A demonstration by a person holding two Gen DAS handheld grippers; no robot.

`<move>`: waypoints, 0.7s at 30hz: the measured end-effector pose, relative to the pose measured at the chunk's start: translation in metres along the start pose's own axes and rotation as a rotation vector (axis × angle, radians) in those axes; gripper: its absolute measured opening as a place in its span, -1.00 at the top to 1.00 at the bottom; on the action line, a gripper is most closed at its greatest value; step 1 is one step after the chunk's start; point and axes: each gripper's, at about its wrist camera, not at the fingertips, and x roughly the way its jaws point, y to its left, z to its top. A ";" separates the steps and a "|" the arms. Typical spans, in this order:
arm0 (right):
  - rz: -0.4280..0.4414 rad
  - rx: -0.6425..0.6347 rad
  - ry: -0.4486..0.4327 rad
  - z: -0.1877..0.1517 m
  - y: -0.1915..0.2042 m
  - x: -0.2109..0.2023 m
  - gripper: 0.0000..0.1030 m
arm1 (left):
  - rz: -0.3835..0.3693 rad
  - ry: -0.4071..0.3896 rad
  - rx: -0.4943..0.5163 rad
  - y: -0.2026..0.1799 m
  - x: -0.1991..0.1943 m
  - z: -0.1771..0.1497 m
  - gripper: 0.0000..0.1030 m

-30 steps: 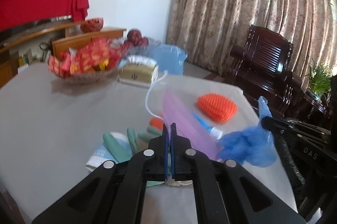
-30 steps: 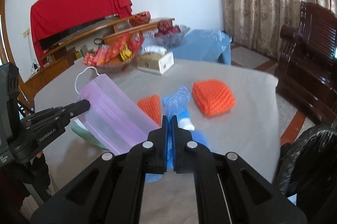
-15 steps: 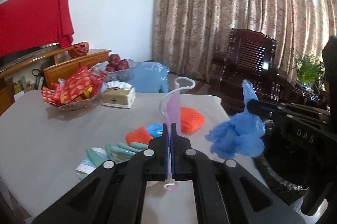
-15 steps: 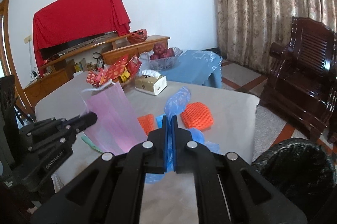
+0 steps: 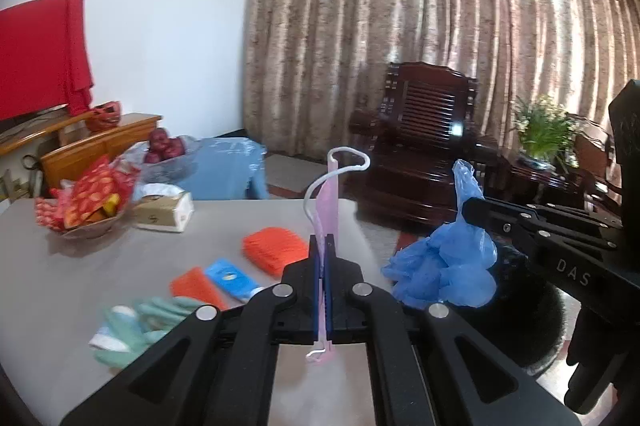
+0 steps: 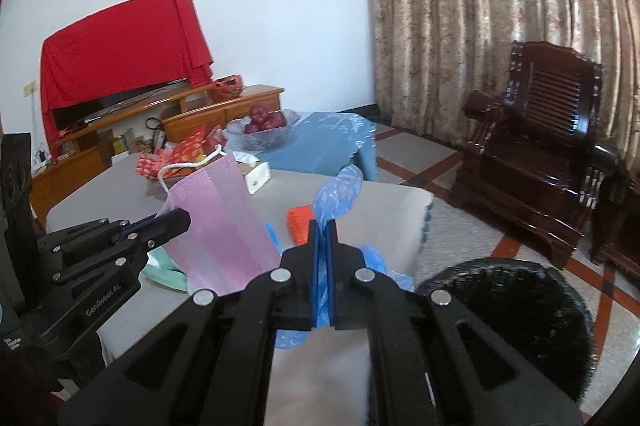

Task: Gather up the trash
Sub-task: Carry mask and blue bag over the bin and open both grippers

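The left claw (image 5: 324, 246) is pinching a pink face mask (image 6: 218, 226) edge-on, holding it up above the grey worktop (image 5: 80, 274). The right claw (image 6: 322, 232) is gripping a crumpled blue plastic bag (image 5: 444, 266), hanging just beside the black trash bin (image 6: 508, 310) at the worktop's corner.

Pink face mask (image 5: 330, 201) is seen edge-on in the left wrist view, its lower part clamped out of sight between the pads; in the right wrist view its bottom edge is covered by the right gripper's (image 6: 322, 234) black frame. Black trash bin (image 6: 516, 310) is only partly shown, near side blocked by that frame, and in the left wrist view it is mostly masked by the blue plastic bag (image 5: 444, 266) and the other gripper's body. Green glove (image 5: 140, 322) near the table's (image 5: 120, 258) near edge is blurred, and the white item under it cannot be identified.
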 end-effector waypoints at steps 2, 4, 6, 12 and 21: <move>-0.028 0.007 -0.004 -0.002 -0.012 -0.008 0.95 | -0.026 -0.001 0.016 -0.013 0.006 0.002 0.96; -0.056 0.015 -0.009 -0.004 -0.024 -0.015 0.95 | -0.058 0.004 0.030 -0.027 0.014 0.003 0.96; -0.093 0.024 -0.016 -0.006 -0.039 -0.023 0.95 | -0.081 0.009 0.035 -0.038 0.019 0.003 0.96; -0.185 0.065 -0.017 -0.020 -0.078 -0.037 0.95 | -0.147 0.036 0.043 -0.074 0.043 0.004 0.96; -0.297 0.147 0.029 -0.055 -0.138 -0.041 0.95 | -0.226 0.059 0.082 -0.132 0.079 0.002 0.96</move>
